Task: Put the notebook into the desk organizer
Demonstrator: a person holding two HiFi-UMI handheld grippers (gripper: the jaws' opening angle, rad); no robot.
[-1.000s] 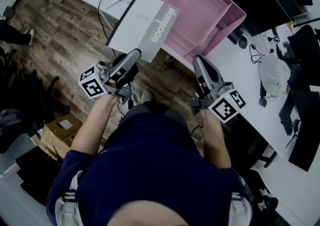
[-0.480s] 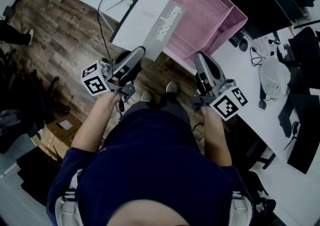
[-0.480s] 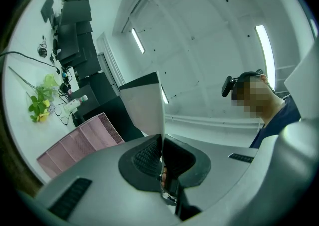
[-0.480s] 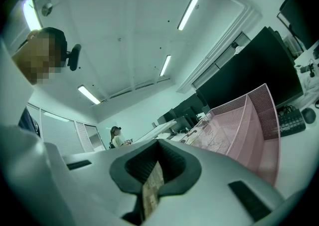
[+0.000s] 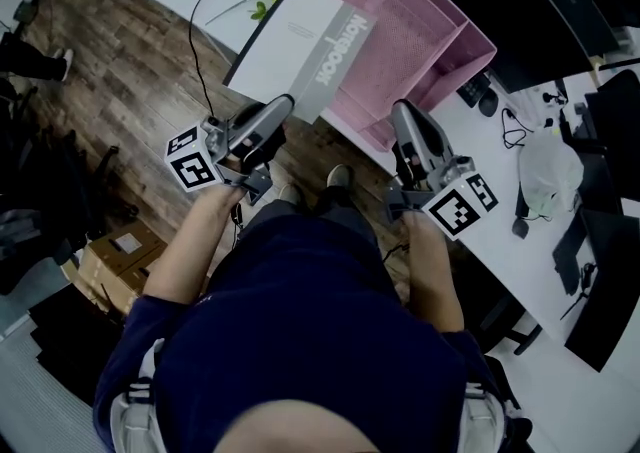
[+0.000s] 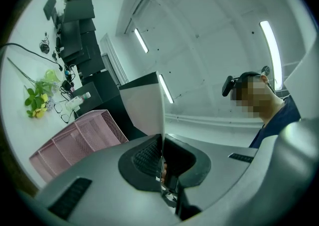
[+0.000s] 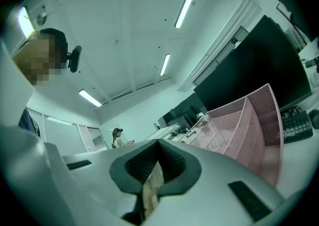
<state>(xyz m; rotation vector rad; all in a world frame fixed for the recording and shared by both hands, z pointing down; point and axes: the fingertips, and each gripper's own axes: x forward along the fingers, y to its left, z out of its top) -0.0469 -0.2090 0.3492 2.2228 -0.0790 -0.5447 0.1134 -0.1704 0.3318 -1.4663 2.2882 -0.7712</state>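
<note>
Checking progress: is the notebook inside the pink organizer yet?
Out. The left tool grips the notebook by its edge, outside the organizer.

Your right gripper has its jaws together, with nothing between them. Just past it, to the right, stands the pink mesh desk organizer, its dividers upright. A black monitor rises behind it, and a keyboard lies at the far right. Far off, left of centre, a person stands.
</note>
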